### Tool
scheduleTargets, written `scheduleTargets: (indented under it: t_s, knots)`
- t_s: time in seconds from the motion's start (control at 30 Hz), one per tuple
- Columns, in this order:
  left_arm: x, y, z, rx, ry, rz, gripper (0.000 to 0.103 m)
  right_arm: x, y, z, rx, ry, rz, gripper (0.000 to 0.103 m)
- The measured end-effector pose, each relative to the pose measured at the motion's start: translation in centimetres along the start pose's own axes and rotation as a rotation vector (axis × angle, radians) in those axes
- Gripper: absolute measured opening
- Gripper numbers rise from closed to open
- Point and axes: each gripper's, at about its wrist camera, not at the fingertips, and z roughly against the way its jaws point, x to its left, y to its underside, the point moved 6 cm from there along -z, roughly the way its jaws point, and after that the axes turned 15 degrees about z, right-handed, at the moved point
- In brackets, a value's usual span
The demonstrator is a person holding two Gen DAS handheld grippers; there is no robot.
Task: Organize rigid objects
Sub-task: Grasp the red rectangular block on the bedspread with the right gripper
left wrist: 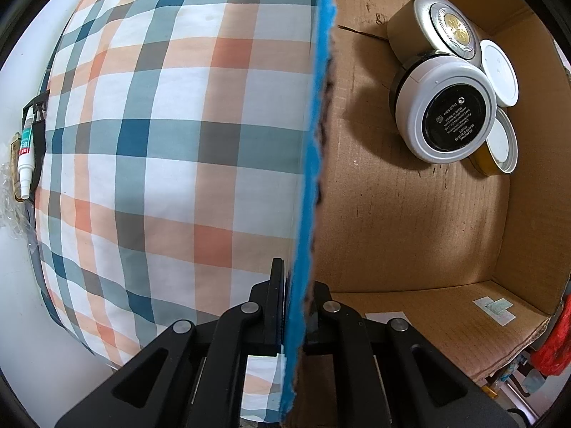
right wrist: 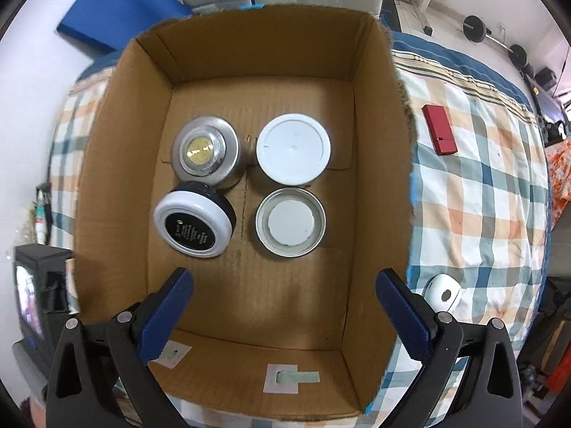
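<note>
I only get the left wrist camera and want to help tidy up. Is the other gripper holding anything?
Observer: No. The right gripper hangs open above the cardboard box, with nothing between its fingers.
Operator: Is there more stuff to put away?
Observer: Yes, a red rectangular case lies on the plaid bedspread outside the box.
Operator: Anything else?
Observer: A small white round object with a hole lies nearer the right gripper, also outside the box.

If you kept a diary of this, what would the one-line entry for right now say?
left gripper: shut on cardboard box wall | right gripper: open, empty, above box | inside: four round jars | outside on checked cloth: red flat case
</note>
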Motion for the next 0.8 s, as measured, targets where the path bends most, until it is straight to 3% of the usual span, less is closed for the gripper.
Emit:
scheduleTargets:
  t_s: [0.2,0.4,0.5,0.57,0.6,0.8]
  knots:
    - [0.0,0.1,0.0,0.0,0.001,0.004,0.004,-4.5,1.1,3.4,-0.077,-0.06,-0.132,0.103]
    - [0.0,0.1,-0.1,0.0,-0.002,0.012,0.004,-13.8,1.3,4.1,-0.133,-0.005,-0.303,0.103]
    - [0.1,0.1,-0.1,0.004,0.0,0.022,0.005,-17.8,-0.4,2.5,-0.165,0.05,-0.328,0.101]
    - [0.2,0.0,-0.2,0.006,-0.002,0.03,0.005,-19.5,-1.6,1.2,-0.175,0.058,-0.337,0.081]
    - [0.2,0.0,-0.2,0.006,-0.004,0.034,0.005,-20.3,-2.2,0.3,-0.175,0.053,-0.342,0.077]
    - [0.0,-0.1,-0.3,0.014,-0.026,0.042,0.006,-23.6,-6.2,-6.2,-0.166,0.038,-0.384,0.075]
